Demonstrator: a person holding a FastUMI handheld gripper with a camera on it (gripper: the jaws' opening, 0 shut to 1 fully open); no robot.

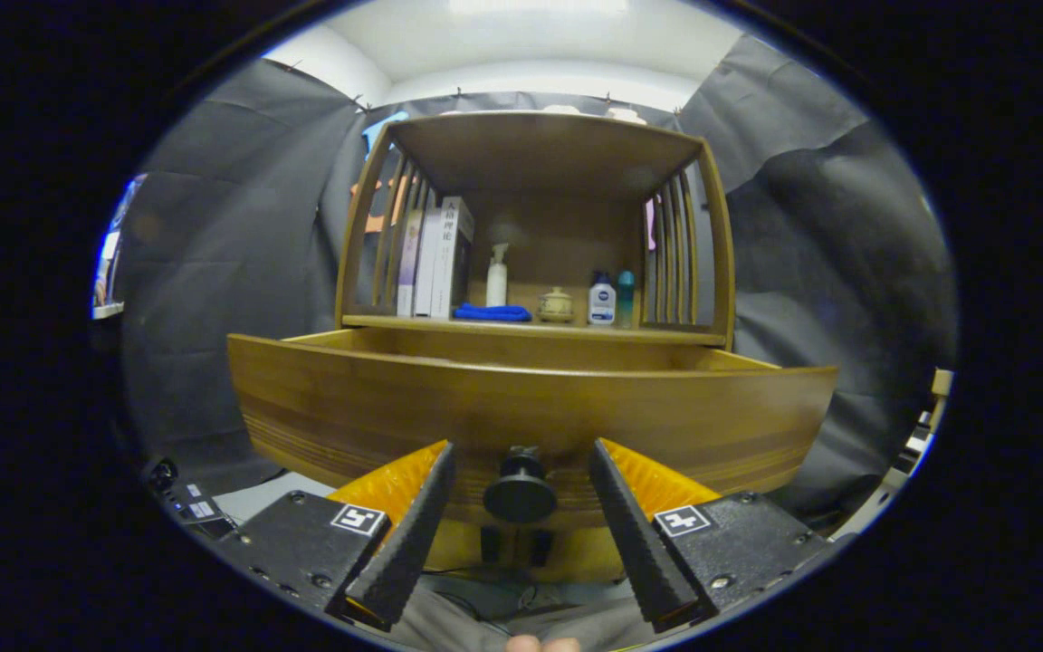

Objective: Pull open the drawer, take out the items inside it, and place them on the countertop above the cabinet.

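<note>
Gripper (521,493) gapes wide around the drawer (531,407) knob (520,493), gripping nothing; lifting carelessly could snag the drawer front.

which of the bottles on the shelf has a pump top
The white bottle standing right of the books, behind the blue cloth. The two small bottles farther right have plain caps. The gripper is open around the drawer knob.

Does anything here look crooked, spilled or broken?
Nothing stands out. The drawer is pulled out and sits level, its knob between the open jaws of the gripper, untouched. On the shelf, the books and bottles stand upright.
</note>
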